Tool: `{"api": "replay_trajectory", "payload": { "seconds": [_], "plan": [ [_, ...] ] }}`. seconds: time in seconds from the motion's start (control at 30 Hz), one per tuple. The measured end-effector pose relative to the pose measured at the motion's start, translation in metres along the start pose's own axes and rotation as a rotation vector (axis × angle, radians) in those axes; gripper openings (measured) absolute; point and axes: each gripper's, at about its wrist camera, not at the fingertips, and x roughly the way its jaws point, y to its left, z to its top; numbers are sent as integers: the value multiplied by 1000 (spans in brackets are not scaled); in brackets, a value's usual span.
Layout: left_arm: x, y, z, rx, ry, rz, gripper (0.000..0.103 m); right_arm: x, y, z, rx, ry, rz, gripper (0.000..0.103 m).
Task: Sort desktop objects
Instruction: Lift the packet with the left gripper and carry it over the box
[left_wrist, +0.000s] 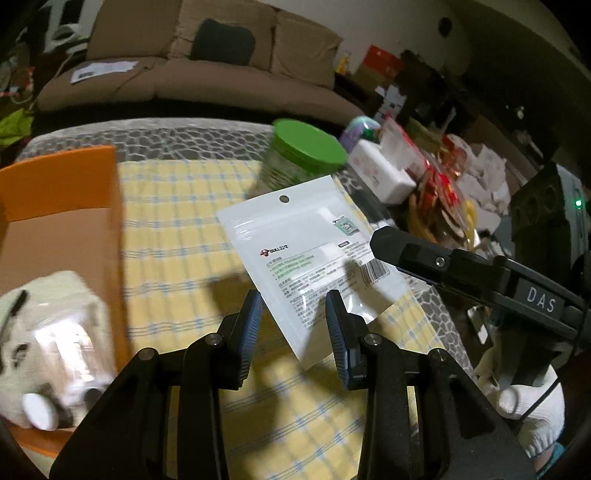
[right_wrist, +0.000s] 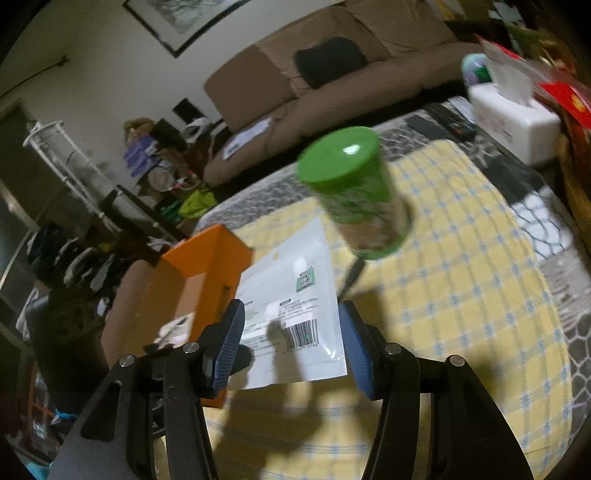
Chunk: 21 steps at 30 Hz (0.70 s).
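Observation:
A flat white pouch (left_wrist: 303, 251) with a barcode hangs tilted above the yellow checked cloth (left_wrist: 177, 221). In the right wrist view the pouch (right_wrist: 291, 295) spans the gap of my right gripper (right_wrist: 291, 306), whose pads press its two long edges. One of the right gripper's fingers (left_wrist: 399, 251) reaches the barcode edge from the right. My left gripper (left_wrist: 295, 295) straddles the pouch's lower corner with its jaws apart and does not pinch it. A green-lidded jar (left_wrist: 303, 155) (right_wrist: 347, 184) stands on the cloth behind the pouch.
An orange box (left_wrist: 62, 184) (right_wrist: 207, 254) sits at the left with a plush toy (left_wrist: 44, 332) in it. A white tissue box (left_wrist: 380, 173) (right_wrist: 517, 125) and red packets crowd the right. A white-gloved hand (left_wrist: 528, 406) holds the right gripper. A brown sofa (right_wrist: 295, 81) lies beyond the table.

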Motion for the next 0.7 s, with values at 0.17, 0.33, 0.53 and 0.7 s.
{"api": "replay_trajectory", "payload": {
  "seconds": [0.17,0.33,0.53,0.7],
  "plan": [
    [-36,40,4,-46,-36,41,32,25,43,5,-31,10,71,55],
    [-64,89,7,-96,-51,88,32,62,86,4,-66,42,117,56],
    [-78,137,10,-127,-45,135,32,116,126,1,-102,107,137,56],
    [-79,164,5,-144,-30,148,33,148,137,-8,-114,164,136,56]
  ]
}}
